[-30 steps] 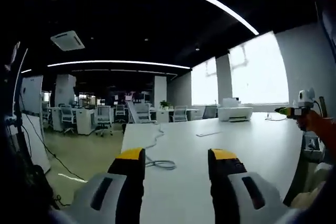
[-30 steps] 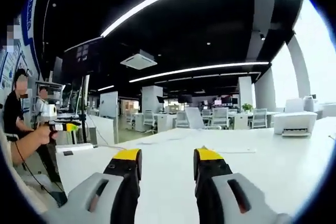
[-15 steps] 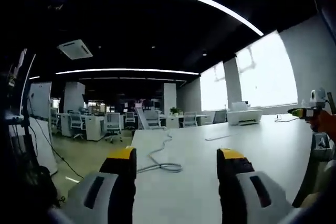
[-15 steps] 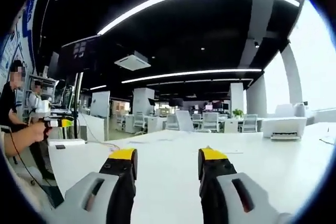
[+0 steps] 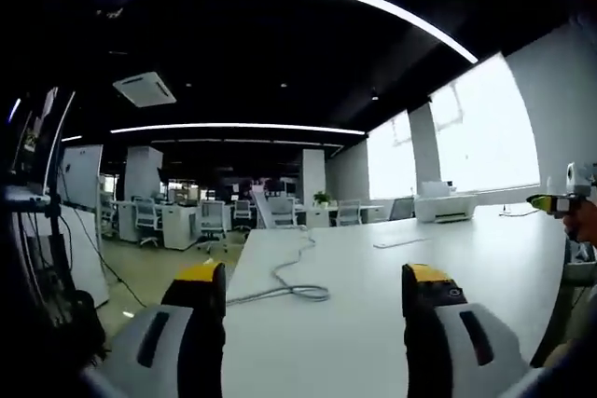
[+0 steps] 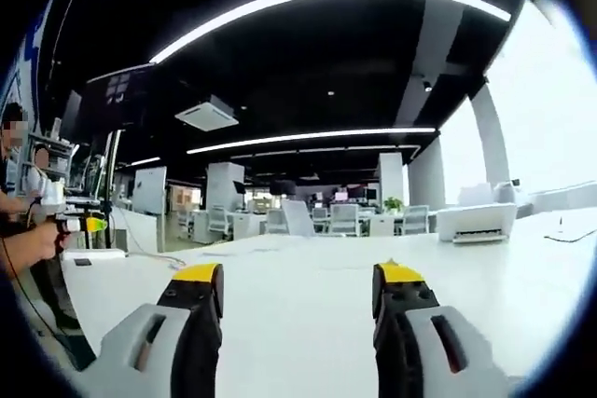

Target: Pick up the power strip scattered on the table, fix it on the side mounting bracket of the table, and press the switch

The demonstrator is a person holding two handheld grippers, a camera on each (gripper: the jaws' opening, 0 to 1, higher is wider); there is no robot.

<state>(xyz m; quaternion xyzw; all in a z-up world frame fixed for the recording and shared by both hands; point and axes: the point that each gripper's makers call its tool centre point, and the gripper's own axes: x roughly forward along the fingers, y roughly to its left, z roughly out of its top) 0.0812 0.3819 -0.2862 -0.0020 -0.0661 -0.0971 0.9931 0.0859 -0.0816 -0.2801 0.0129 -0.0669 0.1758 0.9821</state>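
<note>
Low over the long white table (image 5: 373,323), my left gripper (image 5: 313,275) is open, its yellow-tipped jaws set wide apart with nothing between them. A grey cable (image 5: 284,291) lies looped on the table just ahead of it and runs off toward the far end. Farther on lies a flat white bar (image 5: 401,242), which may be the power strip. My right gripper (image 6: 298,275) is open too, above the bare table (image 6: 298,323). Each gripper appears in the other's view, held by a hand: the right gripper (image 5: 541,201) and the left gripper (image 6: 91,225).
A white printer (image 5: 446,207) (image 6: 476,221) stands at the table's far end by the bright windows. A small dark object (image 6: 82,262) lies near the table's left edge. People stand at the left in the right gripper view. Desks and chairs (image 5: 210,221) fill the office behind.
The jaws of both grippers have spread wider. Both cameras have shifted a little; the cable and the flat bar lie where they were.
</note>
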